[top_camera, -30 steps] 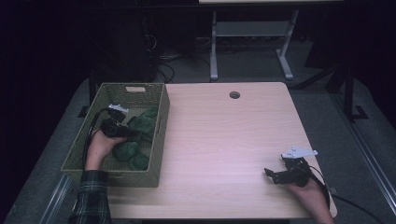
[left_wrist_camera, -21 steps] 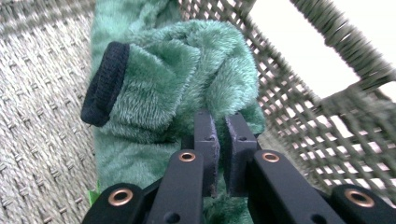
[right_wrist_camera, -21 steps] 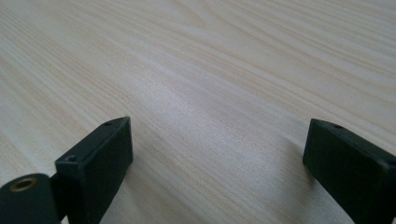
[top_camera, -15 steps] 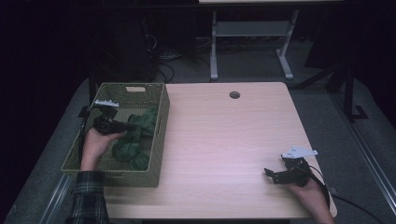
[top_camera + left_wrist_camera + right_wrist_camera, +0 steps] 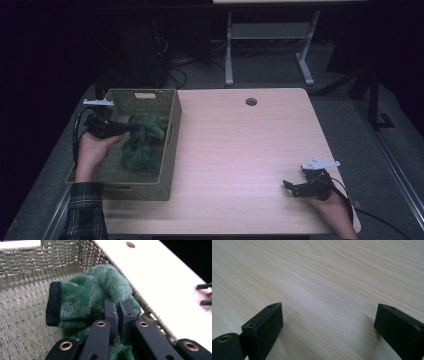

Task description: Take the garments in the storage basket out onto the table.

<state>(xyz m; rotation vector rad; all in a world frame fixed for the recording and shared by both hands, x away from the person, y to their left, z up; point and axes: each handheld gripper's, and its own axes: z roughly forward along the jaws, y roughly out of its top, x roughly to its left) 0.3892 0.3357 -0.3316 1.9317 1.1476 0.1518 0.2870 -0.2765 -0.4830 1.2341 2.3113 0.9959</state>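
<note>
Gripping: left gripper (image 5: 117,315) clamped on green plush cloth (image 5: 95,293), inside woven basket (image 5: 170,145), near its right wall
Resting: right gripper (image 5: 292,187), jaws wide apart; near table's (image 5: 240,150) right front edge
Room: bare tabletop between basket and right gripper

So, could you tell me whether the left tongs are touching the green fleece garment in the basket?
Touching. In the left gripper view, the left tongs are shut on a fold of the green fleece garment.
</note>
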